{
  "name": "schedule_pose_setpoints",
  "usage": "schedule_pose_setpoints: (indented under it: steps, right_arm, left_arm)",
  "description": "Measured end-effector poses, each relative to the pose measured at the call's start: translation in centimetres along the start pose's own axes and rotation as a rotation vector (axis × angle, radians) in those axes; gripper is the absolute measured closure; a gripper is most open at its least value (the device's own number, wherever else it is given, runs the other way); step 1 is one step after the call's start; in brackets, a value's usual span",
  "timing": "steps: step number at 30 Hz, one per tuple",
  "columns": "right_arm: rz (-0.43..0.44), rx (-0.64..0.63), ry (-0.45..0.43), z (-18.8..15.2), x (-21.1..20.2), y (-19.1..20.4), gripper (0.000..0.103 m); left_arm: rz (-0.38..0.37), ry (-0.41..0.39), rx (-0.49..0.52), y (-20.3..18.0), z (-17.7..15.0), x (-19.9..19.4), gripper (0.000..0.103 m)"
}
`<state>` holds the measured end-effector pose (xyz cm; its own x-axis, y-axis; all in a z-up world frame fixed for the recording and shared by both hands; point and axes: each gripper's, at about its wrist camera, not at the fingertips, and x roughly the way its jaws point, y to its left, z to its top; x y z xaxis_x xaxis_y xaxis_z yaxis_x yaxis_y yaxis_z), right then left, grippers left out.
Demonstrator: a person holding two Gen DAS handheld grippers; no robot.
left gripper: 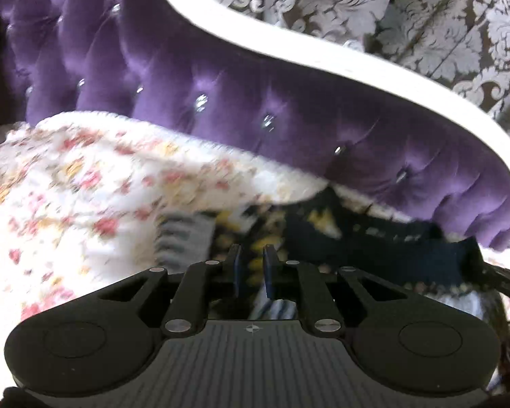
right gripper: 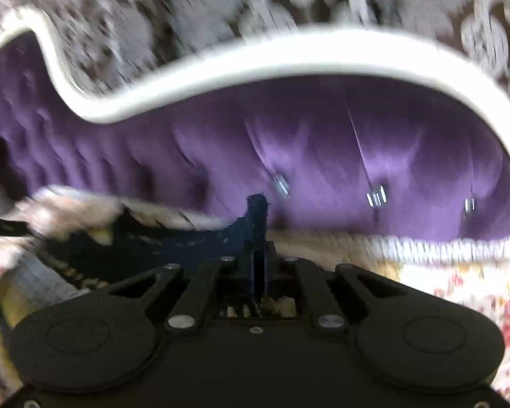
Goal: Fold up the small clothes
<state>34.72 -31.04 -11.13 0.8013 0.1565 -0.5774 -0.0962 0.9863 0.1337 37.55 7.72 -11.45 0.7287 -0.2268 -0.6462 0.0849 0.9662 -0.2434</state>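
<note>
A small dark navy garment point(left gripper: 357, 238) with yellow and white print and a grey striped part lies stretched over the floral blanket point(left gripper: 68, 187). My left gripper point(left gripper: 251, 261) sits at its left end. Its jaws stand a narrow way apart, with printed cloth showing in the gap. In the right wrist view my right gripper point(right gripper: 258, 251) is shut on the garment's navy edge point(right gripper: 187, 244). A tuft of that edge sticks up above the fingertips. Both views are blurred by motion.
A purple tufted headboard point(left gripper: 221, 85) with a curved white frame point(left gripper: 323, 61) rises right behind the blanket point(right gripper: 459, 289). Brown wallpaper with a pale damask pattern point(left gripper: 425, 17) is beyond it. The headboard point(right gripper: 357, 136) stands close ahead of the right gripper.
</note>
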Motion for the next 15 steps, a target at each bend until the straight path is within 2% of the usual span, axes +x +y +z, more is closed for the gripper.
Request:
schedule_pose_setpoints:
  steps: [2, 5, 7, 10, 12, 13, 15]
  right_arm:
    - [-0.005, 0.018, 0.022, -1.4, 0.9, -0.5, 0.09]
    - [0.001, 0.035, 0.001, -1.9, 0.5, -0.6, 0.09]
    - [0.005, 0.033, -0.005, -1.9, 0.3, -0.7, 0.09]
    - [0.006, 0.031, -0.007, -1.6, 0.2, -0.6, 0.09]
    - [0.01, 0.035, -0.011, -1.5, 0.4, -0.8, 0.09]
    - [0.012, 0.037, -0.011, -1.5, 0.3, -0.8, 0.09]
    - [0.016, 0.041, -0.012, -1.4, 0.4, -0.8, 0.09]
  left_arm:
    - [0.0, -0.003, 0.028, 0.5, -0.9, -1.1, 0.089]
    - [-0.042, -0.026, 0.044, 0.7, -2.1, -2.9, 0.087]
    - [-0.059, 0.001, 0.062, 0.3, -2.2, -2.8, 0.087]
    - [-0.062, -0.004, 0.111, -0.7, -1.7, -2.4, 0.087]
    - [-0.092, -0.009, 0.135, -1.4, -0.7, -1.8, 0.081]
    - [-0.106, 0.002, 0.132, -1.7, -0.2, -1.2, 0.073]
    - [-0.128, 0.053, 0.118, -2.0, 0.7, 0.3, 0.067]
